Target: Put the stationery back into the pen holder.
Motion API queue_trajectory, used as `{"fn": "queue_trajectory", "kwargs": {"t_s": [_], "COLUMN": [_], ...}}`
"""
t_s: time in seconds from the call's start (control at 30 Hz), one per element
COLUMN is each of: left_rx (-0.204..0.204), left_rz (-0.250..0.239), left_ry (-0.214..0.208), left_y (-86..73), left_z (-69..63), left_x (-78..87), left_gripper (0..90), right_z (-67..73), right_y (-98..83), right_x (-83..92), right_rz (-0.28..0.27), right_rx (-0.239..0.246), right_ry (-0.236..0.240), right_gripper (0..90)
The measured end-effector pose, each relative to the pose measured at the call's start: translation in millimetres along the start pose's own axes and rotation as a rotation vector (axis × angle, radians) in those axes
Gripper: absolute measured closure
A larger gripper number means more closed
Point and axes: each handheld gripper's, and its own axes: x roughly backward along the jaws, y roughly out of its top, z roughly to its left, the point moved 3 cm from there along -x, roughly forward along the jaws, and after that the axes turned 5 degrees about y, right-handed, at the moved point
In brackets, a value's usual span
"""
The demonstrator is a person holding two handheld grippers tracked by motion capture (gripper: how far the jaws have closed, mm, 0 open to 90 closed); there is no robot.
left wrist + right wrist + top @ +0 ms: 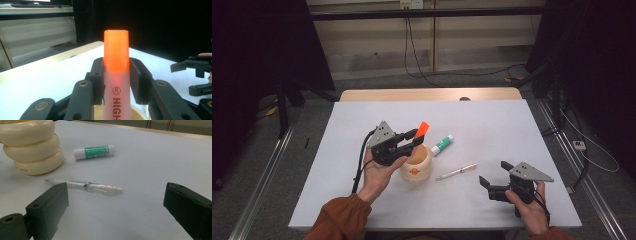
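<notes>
Left fingers (116, 75) clamping orange highlighter (116, 57), right fingers (120, 207) spread wide, pale grey table (492, 125), dark curtained room.

The highlighter (116, 82), centre of the left gripper view, bears a small round logo and the vertical letters "HIGH", cut off at the lower frame edge. Print on the glue stick (94, 152) and the cream holder (32, 145) is illegible.

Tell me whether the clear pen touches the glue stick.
Apart. The right gripper view shows bare table between the clear pen and the glue stick.
</notes>
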Motion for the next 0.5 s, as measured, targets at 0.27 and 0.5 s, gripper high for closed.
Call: {"fn": "queue_trajectory", "kwargs": {"t_s": [0.27, 0.5], "left_rx": [-0.005, -0.013], "left_rz": [0.026, 0.049], "left_ry": [-0.016, -0.02], "left_y": [-9.4, -17.7], "left_z": [-1.2, -1.8], "left_x": [-4.5, -6.4], "left_gripper": [67.0, 67.0], "right_z": [0.8, 0.8], "right_y": [-0.2, -0.3], "right_x": [-0.1, -0.3], "right_rz": [0.002, 0.003], "right_rx": [-0.002, 0.0], "right_ry": [0.004, 0.005], "right_gripper": [6.1, 6.1]}}
